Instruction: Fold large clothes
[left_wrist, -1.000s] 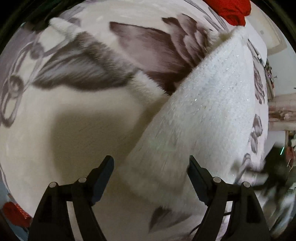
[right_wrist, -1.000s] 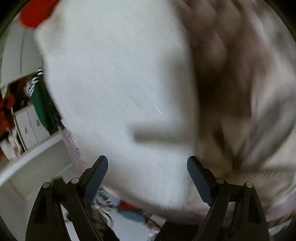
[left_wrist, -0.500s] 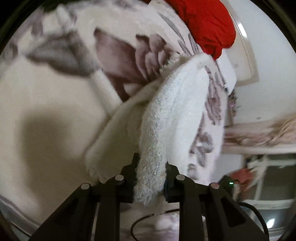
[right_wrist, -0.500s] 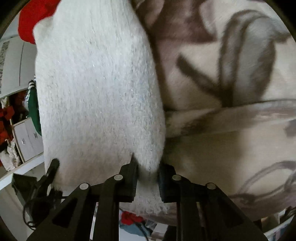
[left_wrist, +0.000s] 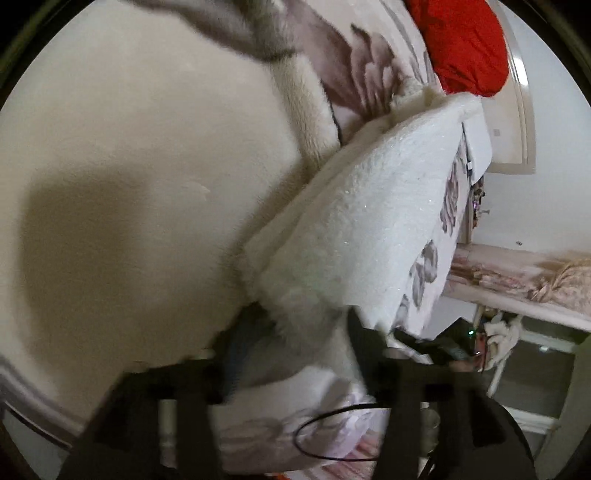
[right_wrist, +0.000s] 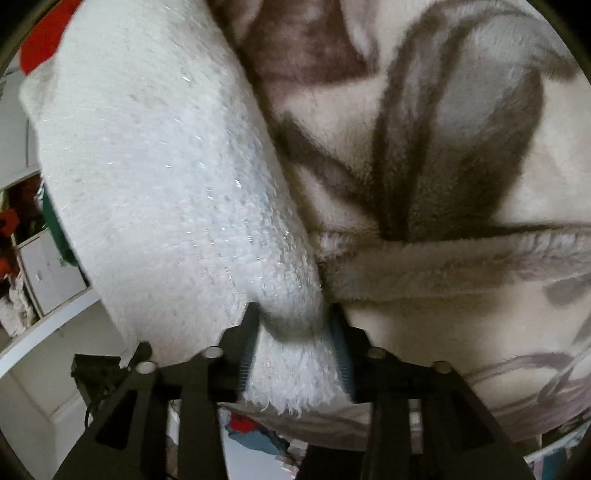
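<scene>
A fluffy white sweater (left_wrist: 369, 229) with glittery threads lies on a cream blanket with grey-brown flowers (left_wrist: 129, 184). My left gripper (left_wrist: 295, 332) is shut on one near corner of the sweater; its fingers are blurred. In the right wrist view the same sweater (right_wrist: 155, 155) stretches away to the upper left, and my right gripper (right_wrist: 293, 332) is shut on its other near corner, with fringe bunched between the blue pads. The sweater's near edge is lifted a little off the blanket (right_wrist: 443, 147).
A red garment (left_wrist: 465, 44) lies at the far end of the bed. The bed's edge drops off to the right, with a black cable (left_wrist: 332, 435) below. White drawers and shelves (right_wrist: 44, 266) stand at the left in the right wrist view.
Both grippers went from open to shut on the sweater's near corners. Since half a second ago the sweater has been pulled out wider between them and lifted slightly.
</scene>
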